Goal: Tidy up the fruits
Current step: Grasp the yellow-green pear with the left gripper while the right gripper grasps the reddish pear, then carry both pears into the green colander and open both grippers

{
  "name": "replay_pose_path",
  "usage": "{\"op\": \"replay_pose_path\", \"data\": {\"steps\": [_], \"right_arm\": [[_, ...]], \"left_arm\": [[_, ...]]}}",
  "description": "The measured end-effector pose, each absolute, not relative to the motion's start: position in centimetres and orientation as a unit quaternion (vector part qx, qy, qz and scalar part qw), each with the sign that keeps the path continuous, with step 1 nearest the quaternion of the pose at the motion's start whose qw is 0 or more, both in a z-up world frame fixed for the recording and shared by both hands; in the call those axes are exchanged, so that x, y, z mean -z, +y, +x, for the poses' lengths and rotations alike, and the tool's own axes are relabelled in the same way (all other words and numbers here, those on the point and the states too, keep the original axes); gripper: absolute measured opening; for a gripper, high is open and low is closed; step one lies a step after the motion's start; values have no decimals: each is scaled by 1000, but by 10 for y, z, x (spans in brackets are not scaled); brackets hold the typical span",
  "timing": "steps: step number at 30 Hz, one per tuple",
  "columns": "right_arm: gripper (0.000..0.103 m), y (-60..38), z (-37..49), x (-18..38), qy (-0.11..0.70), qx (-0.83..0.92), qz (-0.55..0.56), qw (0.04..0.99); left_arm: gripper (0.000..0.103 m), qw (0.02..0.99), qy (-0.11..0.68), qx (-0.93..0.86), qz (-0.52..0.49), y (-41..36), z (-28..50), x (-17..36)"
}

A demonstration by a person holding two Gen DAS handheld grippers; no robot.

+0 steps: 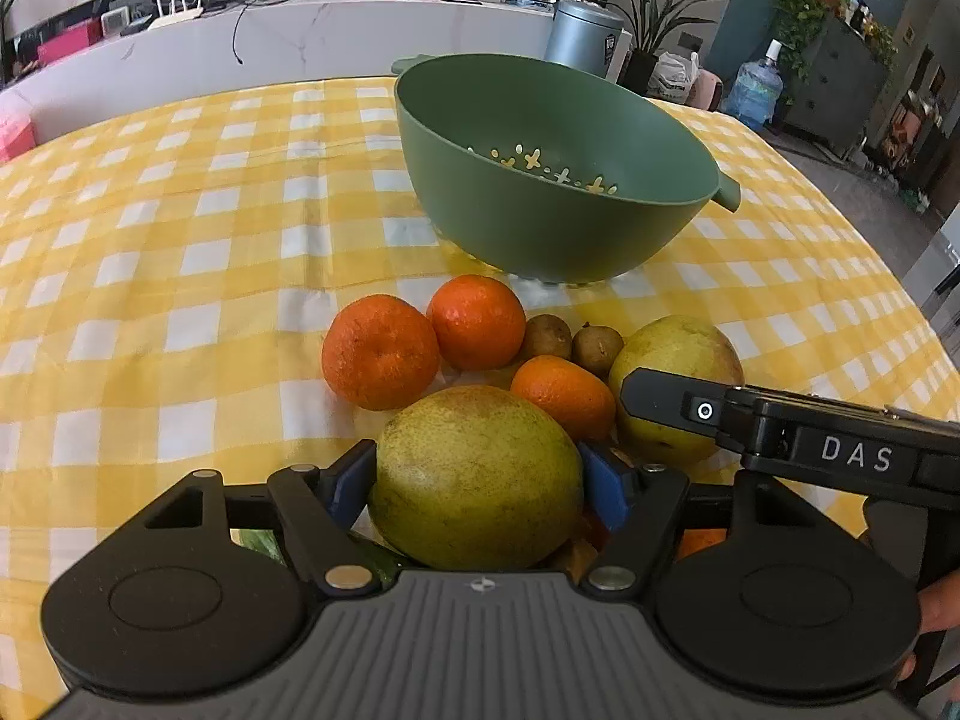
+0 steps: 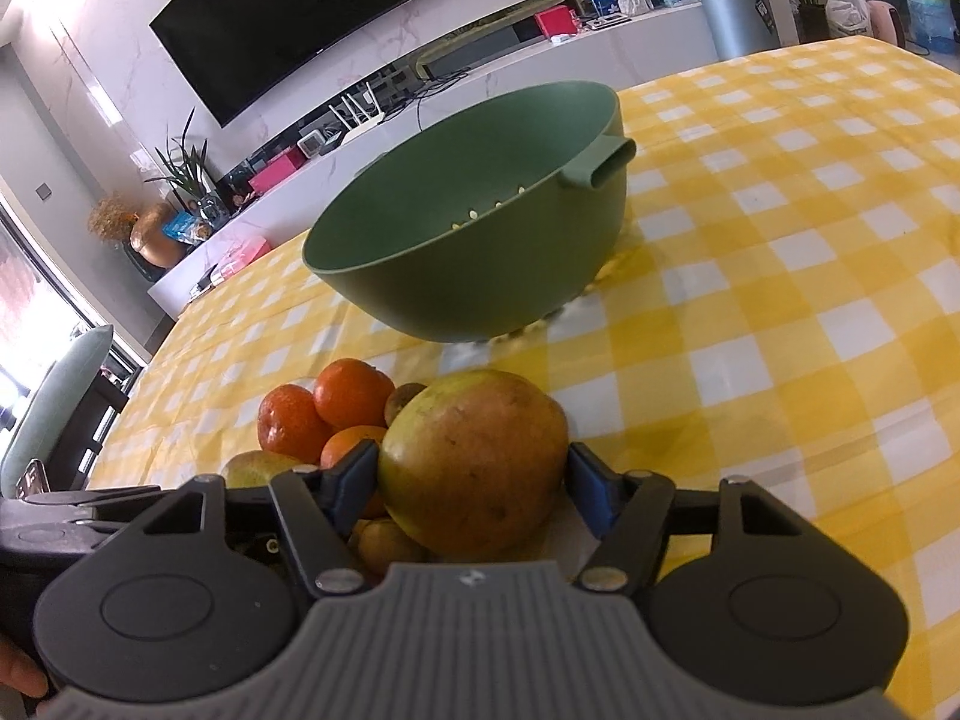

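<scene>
A pile of fruit lies on the yellow checked tablecloth (image 1: 180, 300) in front of a green colander bowl (image 1: 498, 216) (image 2: 480, 294). My left gripper (image 1: 477, 483) is shut on a big yellow-green citrus (image 1: 474, 474), its blue pads against both sides. My right gripper (image 2: 471, 471) is shut on a yellow pear with a reddish blush (image 2: 474, 456) (image 1: 678, 348); one of its black fingers (image 1: 660, 402) crosses that pear in the left wrist view. Three tangerines (image 1: 381, 351) (image 1: 477, 321) (image 1: 564, 396) and two small brown kiwis (image 1: 546, 336) (image 1: 597, 348) sit between the grippers and the bowl.
The bowl holds no fruit that I can see and has a handle (image 2: 603, 165) on its right side. Bare cloth spreads to the left (image 1: 120, 240) and right (image 2: 780, 300). A white counter (image 1: 300, 42), a grey bin (image 1: 585, 33) and a TV (image 2: 300, 18) lie beyond the table.
</scene>
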State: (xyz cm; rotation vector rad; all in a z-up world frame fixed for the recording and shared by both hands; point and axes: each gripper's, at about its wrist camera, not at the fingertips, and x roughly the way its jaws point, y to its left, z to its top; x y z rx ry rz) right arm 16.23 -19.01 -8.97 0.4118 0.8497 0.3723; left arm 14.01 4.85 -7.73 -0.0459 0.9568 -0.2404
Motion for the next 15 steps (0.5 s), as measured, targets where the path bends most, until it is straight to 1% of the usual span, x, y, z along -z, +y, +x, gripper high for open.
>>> {"op": "replay_pose_path", "data": {"steps": [9, 15], "right_arm": [[64, -191, 157, 83, 396, -175, 190, 881], [64, -197, 150, 71, 376, -175, 191, 890]], "left_arm": [[83, 892, 438, 115, -16, 48, 131, 67], [83, 906, 406, 107, -52, 58, 126, 45]]}}
